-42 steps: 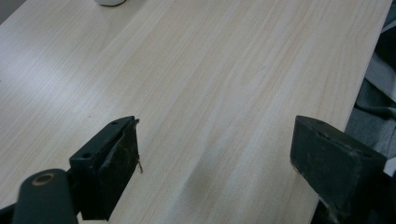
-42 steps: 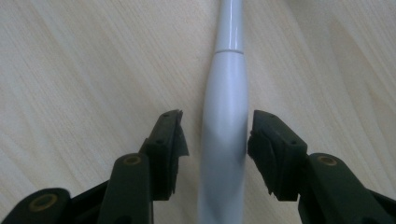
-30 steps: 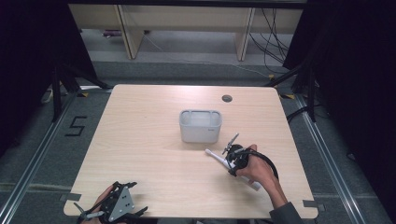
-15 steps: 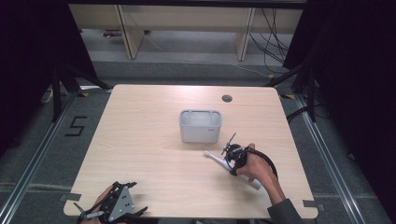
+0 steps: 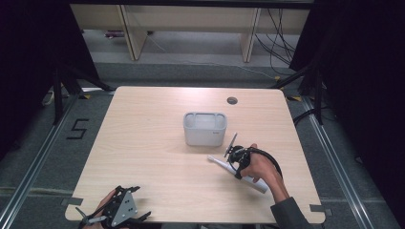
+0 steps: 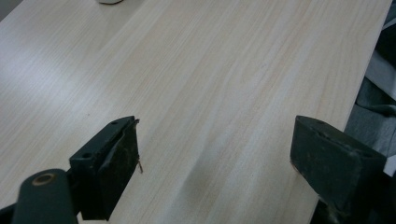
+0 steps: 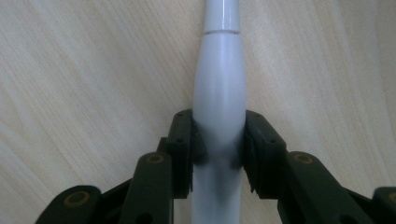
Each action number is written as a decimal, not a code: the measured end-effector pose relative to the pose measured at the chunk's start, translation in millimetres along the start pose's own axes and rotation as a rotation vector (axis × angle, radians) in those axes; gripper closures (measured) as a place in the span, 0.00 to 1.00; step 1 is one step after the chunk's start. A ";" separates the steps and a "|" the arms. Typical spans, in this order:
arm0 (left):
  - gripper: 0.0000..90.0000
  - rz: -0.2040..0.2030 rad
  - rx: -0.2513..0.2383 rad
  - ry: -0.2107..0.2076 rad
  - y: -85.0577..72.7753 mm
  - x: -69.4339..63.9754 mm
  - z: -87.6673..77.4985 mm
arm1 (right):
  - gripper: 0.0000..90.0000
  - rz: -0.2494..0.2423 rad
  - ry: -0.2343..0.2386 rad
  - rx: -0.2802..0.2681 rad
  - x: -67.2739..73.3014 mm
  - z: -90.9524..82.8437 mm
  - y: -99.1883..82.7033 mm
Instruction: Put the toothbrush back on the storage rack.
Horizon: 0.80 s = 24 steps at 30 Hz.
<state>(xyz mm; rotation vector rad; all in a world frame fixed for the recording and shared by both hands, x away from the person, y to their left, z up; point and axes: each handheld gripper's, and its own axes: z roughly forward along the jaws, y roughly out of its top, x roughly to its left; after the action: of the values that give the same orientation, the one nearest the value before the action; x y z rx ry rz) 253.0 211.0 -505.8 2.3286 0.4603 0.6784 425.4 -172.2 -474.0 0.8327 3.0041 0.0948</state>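
Note:
A white wand-shaped handle with a narrower neck lies on the wooden table, right of centre, slanting toward the front right. My right gripper points down over its middle. In the right gripper view the jaws have just been closing, and the pads now press on both sides of the handle; the right gripper is shut on it. My left gripper rests at the table's front left corner. Its jaws stand wide open over bare wood.
A grey rectangular bin stands at the table's centre, just behind and left of the handle. A round cable hole sits near the far edge. Shelving and cables lie on the floor beyond the table.
The right gripper has shifted slightly over the white handle and its jaws have come in against it. The left gripper has stayed put.

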 end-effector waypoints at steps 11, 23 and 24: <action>0.17 0.000 -0.003 0.005 0.0 0.7 -1.4 | 0.74 0.037 0.004 -0.018 1.4 -0.8 -1.7; 0.17 0.002 -0.004 0.005 0.2 1.0 -1.9 | 0.74 0.028 -0.032 -0.142 1.2 -19.7 -13.7; 0.17 0.002 -0.003 0.006 0.2 0.9 -1.8 | 0.74 0.031 -0.036 -0.145 0.9 -20.5 -14.4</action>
<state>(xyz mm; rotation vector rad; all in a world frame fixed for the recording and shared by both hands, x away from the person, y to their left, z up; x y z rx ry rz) 252.7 212.2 -504.2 2.3249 0.4600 0.6866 416.5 -185.1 -454.5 0.8563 2.9089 0.2915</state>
